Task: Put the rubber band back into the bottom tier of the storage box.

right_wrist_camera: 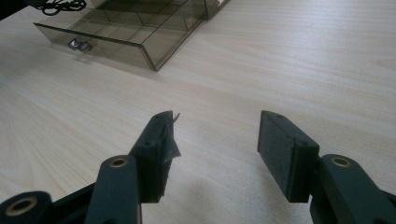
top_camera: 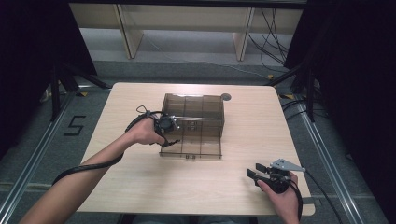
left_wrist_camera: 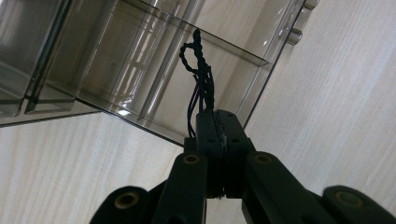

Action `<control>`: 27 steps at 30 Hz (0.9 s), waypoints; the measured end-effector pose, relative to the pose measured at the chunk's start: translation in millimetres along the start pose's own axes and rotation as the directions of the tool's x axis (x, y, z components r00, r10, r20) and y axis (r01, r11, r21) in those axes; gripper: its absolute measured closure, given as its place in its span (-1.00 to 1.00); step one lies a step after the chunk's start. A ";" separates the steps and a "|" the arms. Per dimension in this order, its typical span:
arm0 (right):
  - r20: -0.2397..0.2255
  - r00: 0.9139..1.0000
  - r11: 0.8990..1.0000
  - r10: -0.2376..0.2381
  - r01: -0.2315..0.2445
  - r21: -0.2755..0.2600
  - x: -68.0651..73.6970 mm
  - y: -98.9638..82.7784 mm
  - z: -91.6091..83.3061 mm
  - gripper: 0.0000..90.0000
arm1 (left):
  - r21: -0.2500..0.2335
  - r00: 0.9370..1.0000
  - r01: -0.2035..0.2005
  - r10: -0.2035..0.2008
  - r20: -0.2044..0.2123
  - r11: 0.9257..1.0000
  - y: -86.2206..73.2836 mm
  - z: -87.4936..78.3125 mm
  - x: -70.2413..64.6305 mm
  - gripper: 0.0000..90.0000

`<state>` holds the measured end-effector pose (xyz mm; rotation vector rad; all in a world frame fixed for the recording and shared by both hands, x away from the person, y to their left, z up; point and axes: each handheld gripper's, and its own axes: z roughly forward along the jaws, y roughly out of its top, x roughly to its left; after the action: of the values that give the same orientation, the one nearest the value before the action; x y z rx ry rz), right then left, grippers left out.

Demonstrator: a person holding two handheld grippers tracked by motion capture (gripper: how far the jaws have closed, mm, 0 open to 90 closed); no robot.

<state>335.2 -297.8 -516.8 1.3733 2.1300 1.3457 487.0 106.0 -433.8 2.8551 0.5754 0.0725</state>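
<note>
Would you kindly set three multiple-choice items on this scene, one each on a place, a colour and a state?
1. Where is the left tongs?
A. over the open box
B. at the table's far right corner
C. off the table

2. What colour is the cord?
A. white
B. black
C. red

3. How do the right tongs stand?
A. shut on the cord
B. shut on nothing
C. open

Key: 1 A, the high view shows it above the box, whose compartments lie beyond its jaws; 2 B, a twisted black cord sticks out from the shut jaws; 3 C, bare table shows in the wide gap between the jaws.
</note>
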 end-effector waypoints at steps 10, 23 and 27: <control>0.017 1.000 1.000 -0.006 0.006 0.004 -0.3 0.0 0.8 0.04 | 0.003 1.000 0.001 -0.001 -0.001 1.000 2.0 3.6 2.1 0.96; 0.000 1.000 1.000 0.001 -0.001 0.000 -0.2 0.0 -0.1 0.04 | 0.007 1.000 -0.003 0.003 0.003 1.000 7.5 7.8 1.4 0.96; -0.002 1.000 1.000 0.001 -0.001 -0.001 -0.2 0.0 0.0 0.04 | 0.002 1.000 0.004 -0.004 0.002 1.000 7.8 9.5 0.7 0.96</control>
<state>335.2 -297.9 -516.8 1.3740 2.1301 1.3489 491.4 97.2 -441.3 2.8550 0.5817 0.0689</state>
